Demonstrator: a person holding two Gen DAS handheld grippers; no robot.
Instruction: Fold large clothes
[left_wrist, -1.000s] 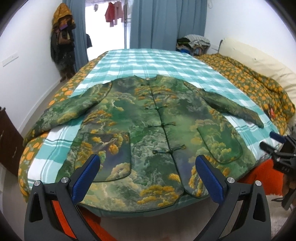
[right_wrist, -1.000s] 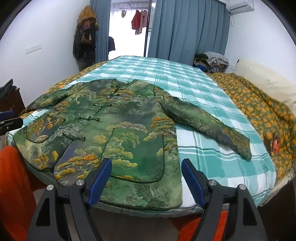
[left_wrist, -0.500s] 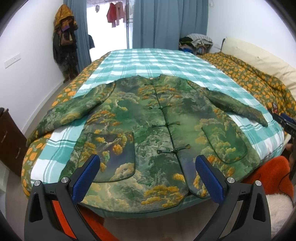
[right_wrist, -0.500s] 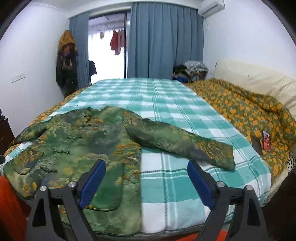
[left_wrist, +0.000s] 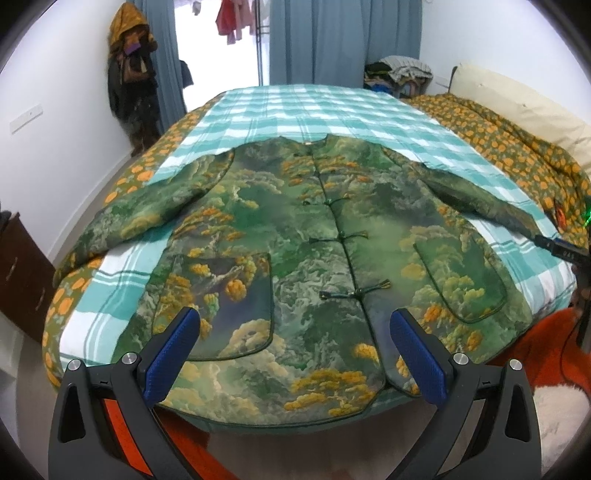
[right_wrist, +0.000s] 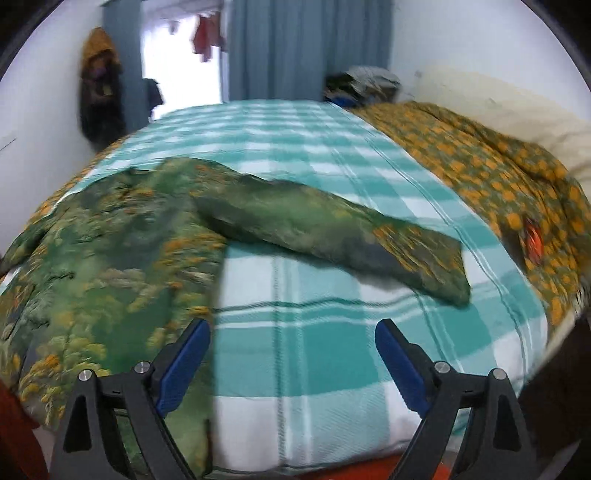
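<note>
The quilted green landscape-print jacket (left_wrist: 295, 258) lies flat, front up and fastened, on the checked bed (right_wrist: 314, 354), looking thick, soft and bulky rather than slippery, so the right gripper (right_wrist: 291, 354), fingers released and empty like the left gripper (left_wrist: 295, 343), would best pinch the outstretched sleeve (right_wrist: 332, 236) near its cuff.

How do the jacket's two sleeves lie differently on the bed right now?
The sleeve on the left runs past the checked blanket, its cuff end hanging over the bed's edge onto the orange-flowered cover; the sleeve on the right lies wholly on the blanket, cuff flat. The left one looks bunched and humped, the right one fairly straight and smooth. Both are spread outward, unfolded, in the jacket's green landscape print.
</note>
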